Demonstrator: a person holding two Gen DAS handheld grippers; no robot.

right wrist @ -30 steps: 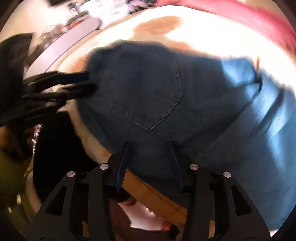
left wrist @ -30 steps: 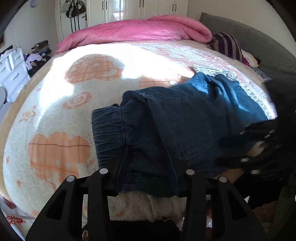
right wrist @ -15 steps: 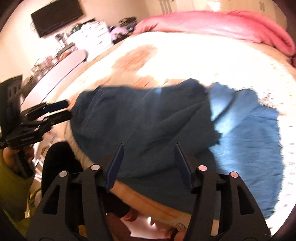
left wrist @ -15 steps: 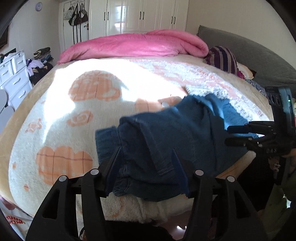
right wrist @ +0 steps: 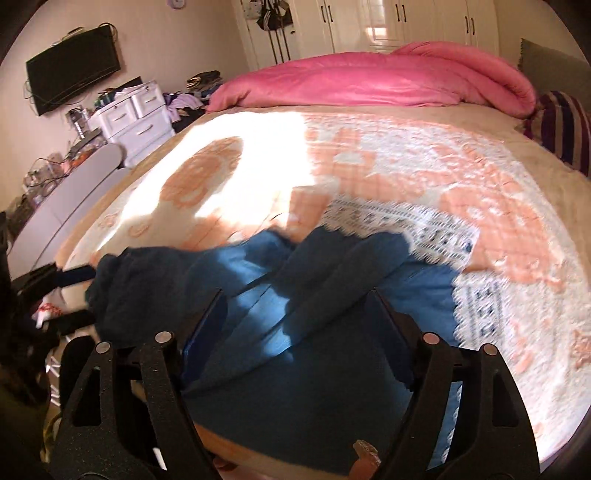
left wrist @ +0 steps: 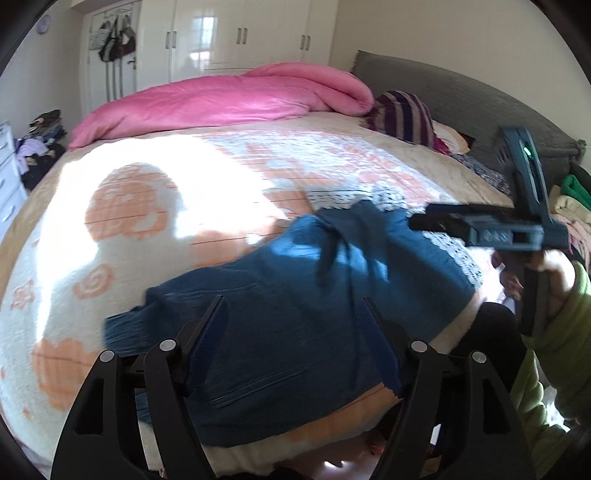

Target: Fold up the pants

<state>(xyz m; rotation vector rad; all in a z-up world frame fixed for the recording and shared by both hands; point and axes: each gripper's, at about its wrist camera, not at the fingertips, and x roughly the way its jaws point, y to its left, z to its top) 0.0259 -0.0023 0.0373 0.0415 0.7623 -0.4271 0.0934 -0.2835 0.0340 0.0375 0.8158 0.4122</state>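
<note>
Blue denim pants [left wrist: 295,306] lie folded into a rumpled bundle at the near edge of the bed [left wrist: 155,206], on its cream blanket with orange patterns. One gathered, elastic-looking end of the pants points toward the left side of the bed in the left wrist view, and part of the bundle hangs slightly over the blanket's near edge. Sunlight falls across the cloth, so some folds shine bright blue while the rest stay dark.

Just above the pants, the left gripper [left wrist: 291,332] hangs with its fingers spread and opening wider; the denim shows behind the gap, but the pads do not press on it. The right gripper [right wrist: 295,325] is likewise above the pants, its jaws opening, with nothing pinched between them. In the left wrist view the right gripper also appears at the right of the pants, carried by a hand [left wrist: 550,273] in a light green sleeve [left wrist: 554,354].

Beyond the pants, a lace-edged white cloth [right wrist: 399,225] lies on the blanket, touching the bundle's far side. Further back on the bed, a pink duvet [left wrist: 229,99] is heaped along the far edge, with a striped pillow [left wrist: 402,114] beside it near the grey headboard [left wrist: 461,99]. White wardrobe doors [left wrist: 240,33] stand behind the bed.
</note>
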